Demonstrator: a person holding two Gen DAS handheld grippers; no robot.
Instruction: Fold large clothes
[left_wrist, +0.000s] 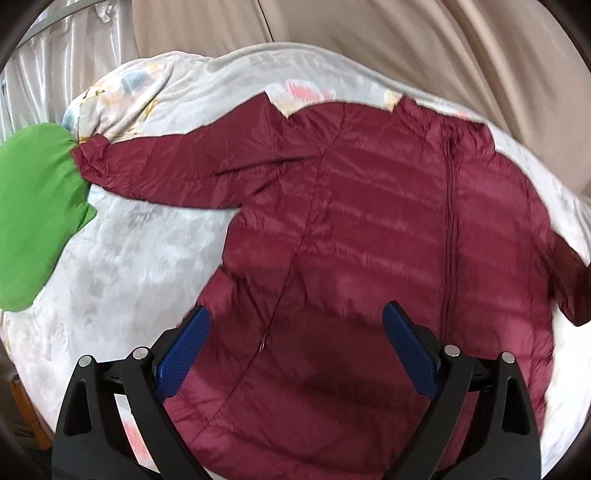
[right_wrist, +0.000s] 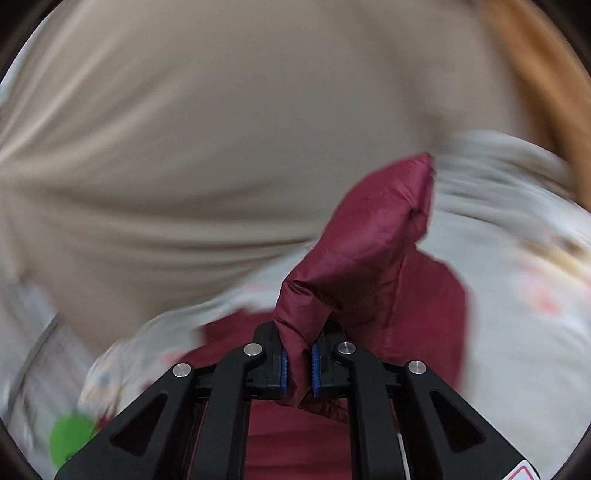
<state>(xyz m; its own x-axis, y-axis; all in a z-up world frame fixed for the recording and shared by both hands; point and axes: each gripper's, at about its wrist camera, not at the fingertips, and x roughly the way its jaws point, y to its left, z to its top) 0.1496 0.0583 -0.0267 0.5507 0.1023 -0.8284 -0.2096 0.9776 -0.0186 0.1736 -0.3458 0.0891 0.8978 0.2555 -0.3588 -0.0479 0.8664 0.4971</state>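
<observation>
Pinching jacket sleeve (right_wrist: 354, 258), right gripper (right_wrist: 296, 363) clamped

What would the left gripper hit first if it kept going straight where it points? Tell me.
Most likely the maroon jacket. The left gripper stands open above it, angled downward, and the quilted front panel left of the zipper fills the gap between its fingers. Depth is unclear, but nothing shows between the fingers and the fabric.
</observation>
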